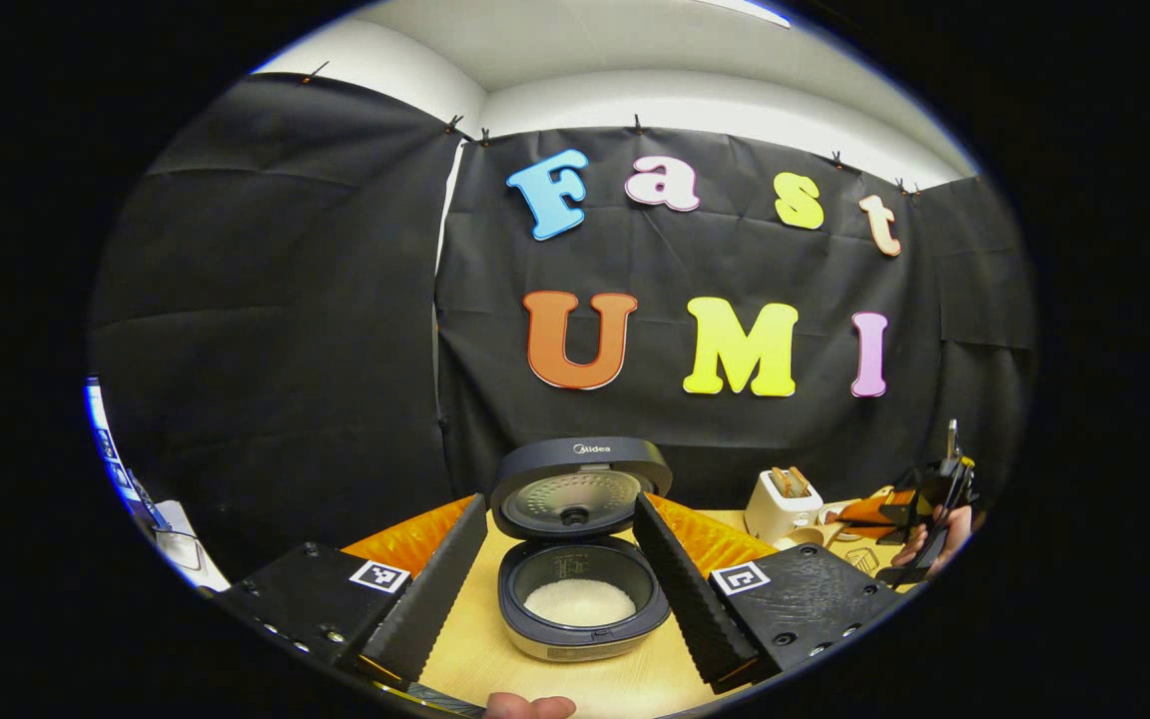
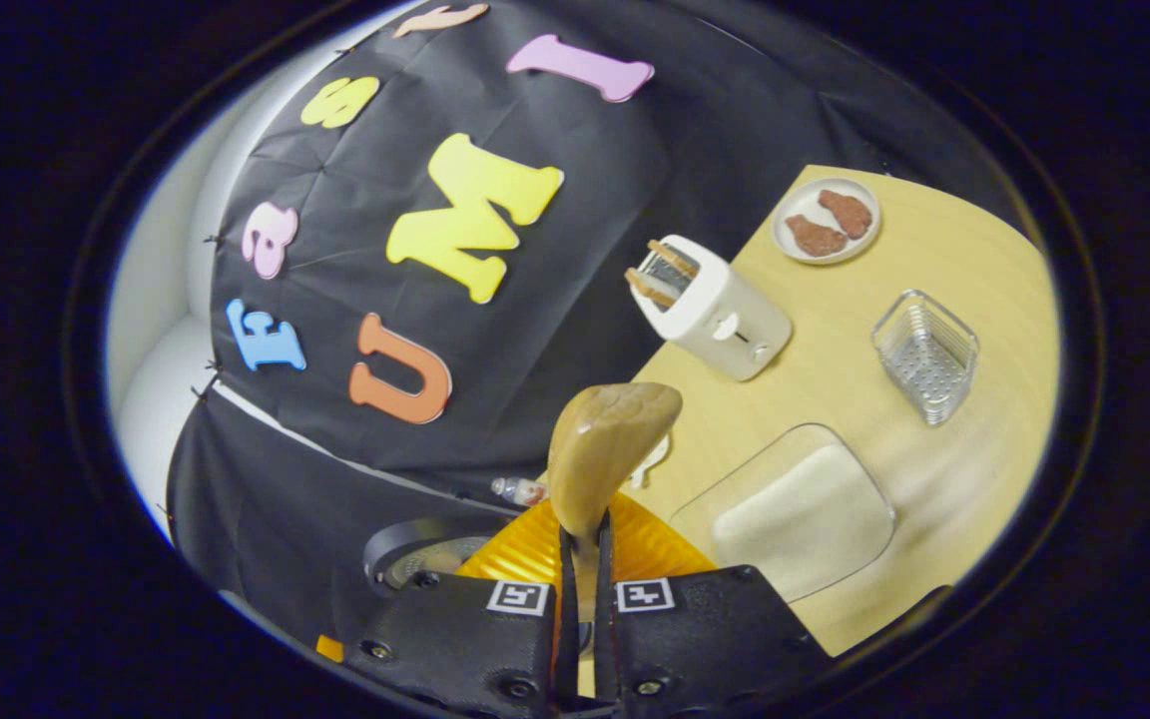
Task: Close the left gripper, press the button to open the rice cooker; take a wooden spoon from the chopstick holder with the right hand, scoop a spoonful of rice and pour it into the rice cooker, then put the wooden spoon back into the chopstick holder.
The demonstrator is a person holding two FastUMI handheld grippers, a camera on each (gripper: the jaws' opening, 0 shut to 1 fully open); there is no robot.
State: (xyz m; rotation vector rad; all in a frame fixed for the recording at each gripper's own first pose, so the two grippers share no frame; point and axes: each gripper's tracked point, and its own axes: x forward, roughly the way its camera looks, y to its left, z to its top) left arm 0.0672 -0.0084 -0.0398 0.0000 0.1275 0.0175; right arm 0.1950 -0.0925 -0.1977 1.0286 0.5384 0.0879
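at lower centre, the rice cooker [image 1: 583, 559] stands open with rice inside. right gripper [image 2: 585, 559] jaws pinch the wooden spoon [image 2: 607, 454]; left gripper [image 1: 560, 574] jaws gape, empty. returning the spoon likely remains.

Black cloth [image 1: 286, 300] is hanging as the booth's wall on the left and across the back, pinned along its top edge with small clips and lying in faint creases. Above it a white wall [image 1: 695, 105] is showing, meeting a pale ceiling [image 1: 575, 40] where a strip of light is glowing at the upper edge. A narrow gap is opening between two cloth panels near the corner. Below, a light wooden worktop [image 2: 944, 260] is stretching out, with an orange surface [image 1: 405, 539] sitting at its rear against the cloth.
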